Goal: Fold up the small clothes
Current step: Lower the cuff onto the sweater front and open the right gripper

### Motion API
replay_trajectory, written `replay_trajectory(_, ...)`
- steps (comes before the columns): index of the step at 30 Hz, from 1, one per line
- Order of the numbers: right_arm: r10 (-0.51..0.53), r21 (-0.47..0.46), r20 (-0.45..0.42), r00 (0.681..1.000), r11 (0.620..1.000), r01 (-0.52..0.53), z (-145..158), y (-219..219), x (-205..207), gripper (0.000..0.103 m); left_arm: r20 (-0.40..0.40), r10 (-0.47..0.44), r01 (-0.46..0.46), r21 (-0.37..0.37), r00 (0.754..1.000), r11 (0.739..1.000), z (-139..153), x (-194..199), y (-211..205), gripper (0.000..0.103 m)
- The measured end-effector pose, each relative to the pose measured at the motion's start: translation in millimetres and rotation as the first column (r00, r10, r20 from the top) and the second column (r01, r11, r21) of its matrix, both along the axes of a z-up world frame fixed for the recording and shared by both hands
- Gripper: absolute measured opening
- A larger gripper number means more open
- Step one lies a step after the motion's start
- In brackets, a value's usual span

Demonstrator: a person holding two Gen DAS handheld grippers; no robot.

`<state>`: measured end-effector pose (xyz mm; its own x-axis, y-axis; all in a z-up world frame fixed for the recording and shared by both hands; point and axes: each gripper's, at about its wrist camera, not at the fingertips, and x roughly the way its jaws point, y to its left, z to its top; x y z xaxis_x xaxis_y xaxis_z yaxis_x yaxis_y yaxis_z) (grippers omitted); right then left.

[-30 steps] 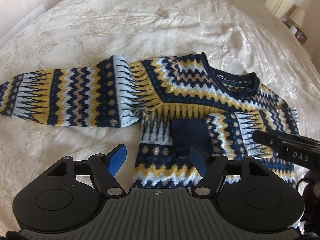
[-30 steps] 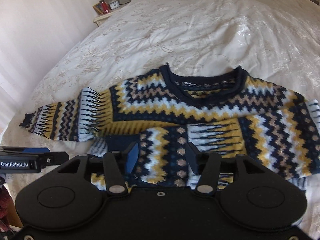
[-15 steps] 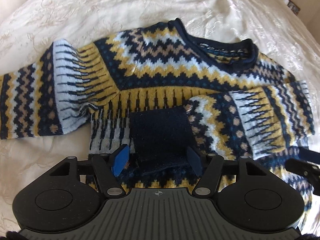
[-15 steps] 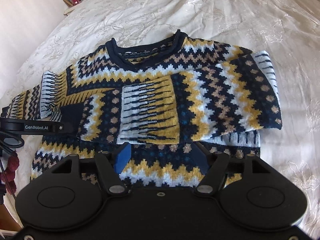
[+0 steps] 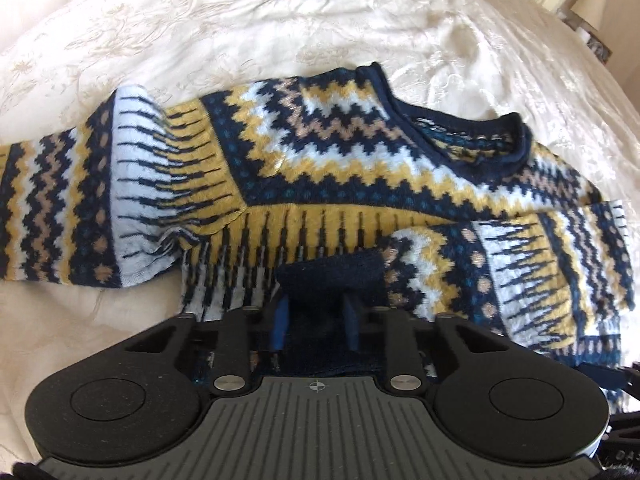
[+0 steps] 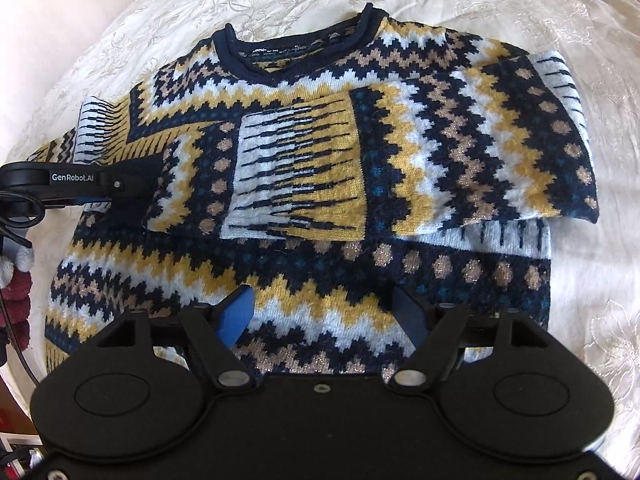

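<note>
A navy, yellow and white zigzag knit sweater (image 6: 320, 128) lies flat on the bed, collar at the far side. Its right sleeve (image 6: 420, 148) is folded across the chest, ending in a navy cuff (image 5: 332, 276). The other sleeve (image 5: 80, 200) lies stretched out to the left. My left gripper (image 5: 316, 320) is shut on that navy cuff; it also shows in the right wrist view (image 6: 100, 190) at the left edge. My right gripper (image 6: 324, 316) is open and empty, hovering above the sweater's lower hem area.
The cream embroidered bedspread (image 5: 280, 20) surrounds the sweater. A bedside lamp (image 5: 588, 0) stands at the far right of the left wrist view. Dark red and grey cloth (image 6: 16, 280) hangs at the left edge of the right wrist view.
My left gripper moved forward onto the navy cuff and closed on it. My right gripper moved in closer over the sweater's lower body and stayed open.
</note>
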<state>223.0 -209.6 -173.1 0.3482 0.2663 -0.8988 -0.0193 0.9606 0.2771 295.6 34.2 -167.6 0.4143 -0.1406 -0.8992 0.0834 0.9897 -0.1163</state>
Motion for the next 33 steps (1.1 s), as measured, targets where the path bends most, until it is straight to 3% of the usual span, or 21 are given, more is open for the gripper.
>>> replay_trajectory(7,-0.025,0.013,0.000,1.000,1.000,0.025,5.6,-2.9,0.1,0.078,0.138,-0.065,0.062,0.024,0.988,0.998,45.4,-8.4,-4.3,0.013)
replay_trajectory(13,-0.052,0.038,0.016,0.999,0.998,0.052,15.9,-5.2,-2.3,0.078,0.208,-0.026,0.013,0.060,0.978,0.998,70.6,10.3,14.3,0.013)
replay_trajectory(17,-0.068,0.046,0.029,0.997,0.997,0.067,19.8,-7.8,-0.3,0.078,0.152,0.018,-0.026,0.051,0.988,0.998,53.8,26.9,32.5,0.013)
replay_trajectory(20,-0.090,0.045,0.053,0.995,0.995,0.087,22.9,-13.9,6.6,0.078,0.096,-0.005,-0.002,0.077,0.995,0.997,34.6,32.5,32.7,0.013)
replay_trajectory(25,-0.146,0.025,0.108,0.983,0.989,0.144,26.6,-35.8,27.9,0.078,0.059,-0.013,0.005,0.141,0.998,0.990,14.5,34.0,30.9,0.018)
replay_trajectory(27,-0.172,0.014,0.115,0.978,0.985,0.171,25.6,-45.1,38.7,0.078,0.045,0.005,-0.012,0.154,0.999,0.988,9.5,37.0,32.6,0.024)
replay_trajectory(33,-0.232,-0.040,0.077,0.970,0.971,0.236,7.9,-71.2,60.9,0.079,0.002,0.033,-0.033,0.146,0.999,0.989,1.6,45.0,44.1,0.026)
